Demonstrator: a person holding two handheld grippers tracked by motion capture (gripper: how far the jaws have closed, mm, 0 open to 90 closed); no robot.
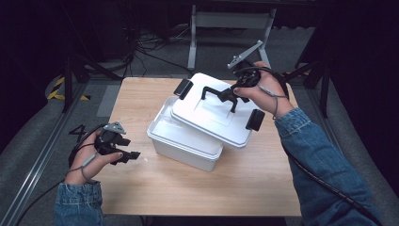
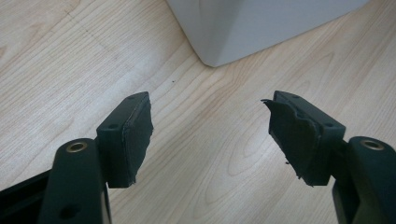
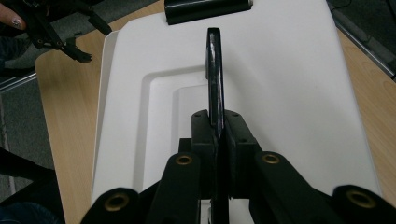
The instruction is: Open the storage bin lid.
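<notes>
A white plastic box [image 1: 181,146] stands in the middle of the wooden table [image 1: 188,188]. Its white lid [image 1: 207,115] with black side latches [image 1: 254,120] is held above it, shifted to the right and turned askew. My right gripper [image 1: 234,94] is shut on the lid's black handle [image 3: 214,70], which runs edge-on between the jaws. My left gripper [image 1: 131,155] hovers open over the table left of the box; in the left gripper view its pads [image 2: 135,140] are wide apart with the box's corner [image 2: 219,46] ahead of them.
A metal stand [image 1: 230,21] and cables [image 1: 141,47] lie on the floor beyond the table's far edge. Bare tabletop stretches along the front and left of the box. The person's denim sleeves [image 1: 320,160] come in from the bottom.
</notes>
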